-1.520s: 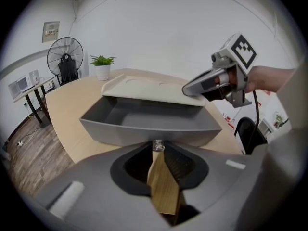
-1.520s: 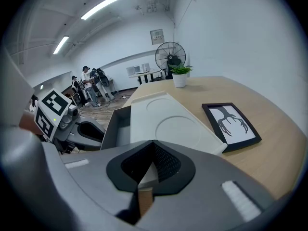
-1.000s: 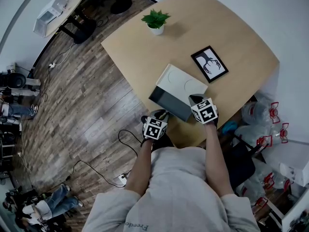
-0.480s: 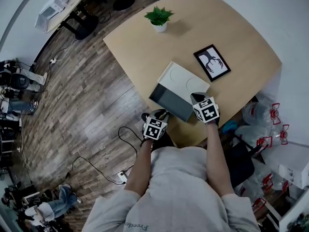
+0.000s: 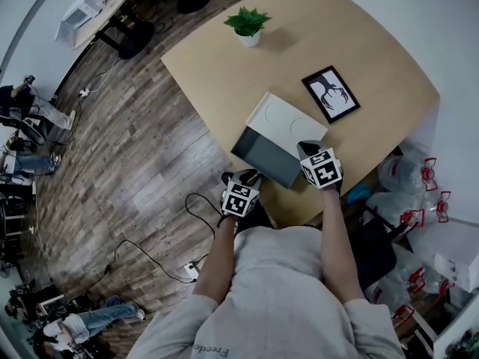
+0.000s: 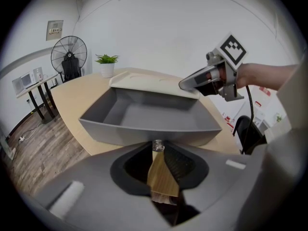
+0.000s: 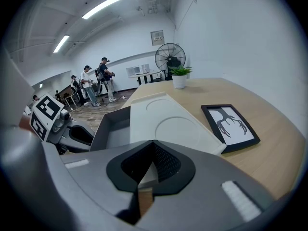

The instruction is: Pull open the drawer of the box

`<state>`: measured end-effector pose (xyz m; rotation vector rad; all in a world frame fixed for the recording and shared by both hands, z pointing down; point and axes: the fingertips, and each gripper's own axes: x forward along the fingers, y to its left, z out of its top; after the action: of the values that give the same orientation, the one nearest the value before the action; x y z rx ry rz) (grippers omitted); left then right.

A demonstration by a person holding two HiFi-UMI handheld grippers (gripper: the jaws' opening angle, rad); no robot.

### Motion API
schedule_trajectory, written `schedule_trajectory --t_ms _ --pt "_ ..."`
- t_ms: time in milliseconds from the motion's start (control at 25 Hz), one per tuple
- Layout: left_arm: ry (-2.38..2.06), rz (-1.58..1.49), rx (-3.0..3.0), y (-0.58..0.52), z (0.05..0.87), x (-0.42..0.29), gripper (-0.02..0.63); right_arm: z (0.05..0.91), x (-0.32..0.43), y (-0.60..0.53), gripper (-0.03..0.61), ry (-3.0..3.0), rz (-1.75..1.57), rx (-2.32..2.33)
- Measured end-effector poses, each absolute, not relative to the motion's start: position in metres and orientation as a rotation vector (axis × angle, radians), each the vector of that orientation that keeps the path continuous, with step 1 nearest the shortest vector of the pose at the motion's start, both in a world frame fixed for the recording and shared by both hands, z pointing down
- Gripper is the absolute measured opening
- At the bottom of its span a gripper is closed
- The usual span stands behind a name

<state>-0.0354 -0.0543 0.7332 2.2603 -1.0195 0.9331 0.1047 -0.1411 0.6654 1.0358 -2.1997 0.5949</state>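
Barely anything shifts over the last second: the grey drawer (image 5: pixel 263 155) stays pulled well out of the white box (image 5: pixel 288 120) on the table (image 5: pixel 224 73). Our left gripper (image 5: pixel 249 176) stays clamped on the drawer's small clear knob (image 6: pixel 158 145). Our right gripper (image 5: pixel 306 150), jaws together, rests at the box's near corner. We judge the pull essentially done.

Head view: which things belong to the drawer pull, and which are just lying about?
Job: box; its grey drawer, open; knob; left tongs, shut on the knob; right tongs, shut, at the box's corner.
Lying about: potted plant; framed picture.
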Motion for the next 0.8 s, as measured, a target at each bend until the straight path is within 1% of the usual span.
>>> schedule_trajectory --t_ms 640,800 --pt "-1.018 0.955 2.252 -0.0492 0.7381 -0.036 0.138 0.6659 0.1069 -0.1419 0.002 -2.196 0.602 1.055" --pt "-1.019 0.958 2.248 -0.045 0.7368 -0.039 0.138 0.663 0.1093 -0.1433 0.002 -2.22 0.657 1.119"
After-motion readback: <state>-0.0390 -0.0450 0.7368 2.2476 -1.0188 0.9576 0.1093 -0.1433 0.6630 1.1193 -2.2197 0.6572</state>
